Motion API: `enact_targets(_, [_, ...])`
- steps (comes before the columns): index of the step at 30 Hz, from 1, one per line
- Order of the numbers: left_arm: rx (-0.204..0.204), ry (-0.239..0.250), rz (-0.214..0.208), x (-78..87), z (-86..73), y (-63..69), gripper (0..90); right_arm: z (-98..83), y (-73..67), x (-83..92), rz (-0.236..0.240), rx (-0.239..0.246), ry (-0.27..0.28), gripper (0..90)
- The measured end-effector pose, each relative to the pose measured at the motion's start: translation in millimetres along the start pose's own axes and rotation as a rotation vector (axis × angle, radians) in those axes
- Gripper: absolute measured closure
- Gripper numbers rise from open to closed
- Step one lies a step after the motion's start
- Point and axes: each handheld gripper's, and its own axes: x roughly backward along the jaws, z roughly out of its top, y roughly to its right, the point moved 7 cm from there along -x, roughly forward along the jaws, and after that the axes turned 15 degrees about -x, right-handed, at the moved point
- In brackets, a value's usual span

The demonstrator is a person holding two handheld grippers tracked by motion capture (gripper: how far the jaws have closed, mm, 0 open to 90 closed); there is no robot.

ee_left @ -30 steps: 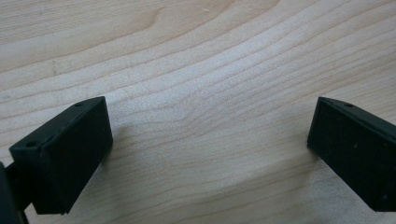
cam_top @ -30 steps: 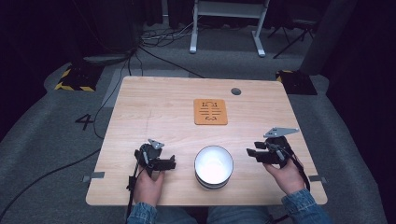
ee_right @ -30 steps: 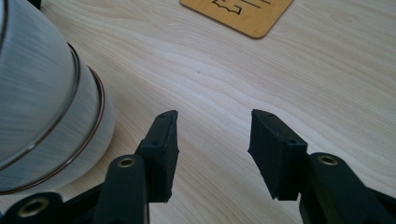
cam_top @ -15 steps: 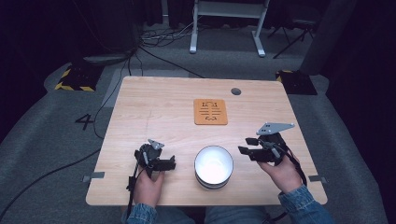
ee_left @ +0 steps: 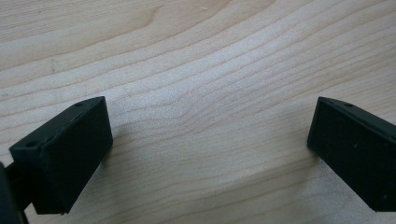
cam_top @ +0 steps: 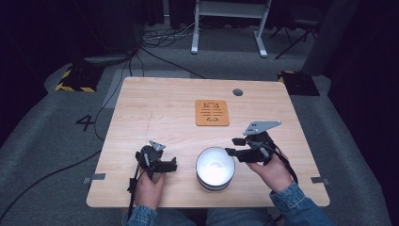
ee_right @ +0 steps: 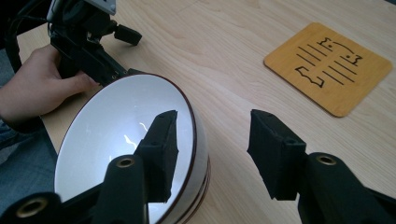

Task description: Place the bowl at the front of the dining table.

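A white bowl (cam_top: 215, 168) with a dark rim stands near the table's front edge, between the two hands. My right gripper (cam_top: 232, 146) is open at the bowl's right side. In the right gripper view the right gripper (ee_right: 215, 149) straddles the rim of the bowl (ee_right: 102, 135), one jaw over the white inside and the other outside the wall. My left gripper (cam_top: 172, 165) rests open on the wood left of the bowl. The left gripper (ee_left: 205, 135) has only bare table between its wide-apart jaws.
An orange coaster (cam_top: 212, 112) with black markings lies flat past the bowl, toward the table's middle; the coaster (ee_right: 329, 67) is beyond the right jaw. A round cable hole (cam_top: 237, 92) sits near the far edge of the wooden table (cam_top: 155, 108). Cables run across the floor.
My right gripper has moved left toward the bowl and now has its jaws on either side of the rim. The left gripper and the bowl have stayed put.
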Motion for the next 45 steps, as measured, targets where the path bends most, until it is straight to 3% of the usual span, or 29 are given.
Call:
enact_targets(9, [0.003, 0.002, 0.0, -0.3, 0.3, 0.2, 0.1, -3.1, -4.7, -26.9, 0.009, 0.032, -0.074, 54.6])
enact_targets(14, [0.003, 0.002, 0.0, -0.3, 0.3, 0.2, 0.1, -8.0, -4.1, -41.4, -0.017, 0.079, -0.134, 68.9])
enact_targets(18, [0.003, 0.002, 0.0, -0.3, 0.3, 0.2, 0.2, -7.4, -6.5, -41.6, -0.028, 0.086, -0.124, 78.4])
enact_targets(27, [0.003, 0.002, 0.0, -0.3, 0.3, 0.2, 0.1, -6.4, -6.2, -40.7, -0.059, 0.129, -0.143, 81.3])
enact_targets(35, [0.003, 0.002, 0.0, -0.3, 0.3, 0.2, 0.1, -5.4, -8.0, -39.1, -0.051, 0.107, -0.15, 81.1])
enact_targets(45, [0.001, 0.0, 0.0, -0.5, 0.6, 0.3, 0.1, 9.4, -15.2, -20.2, -0.024, 0.081, -0.152, 81.2])
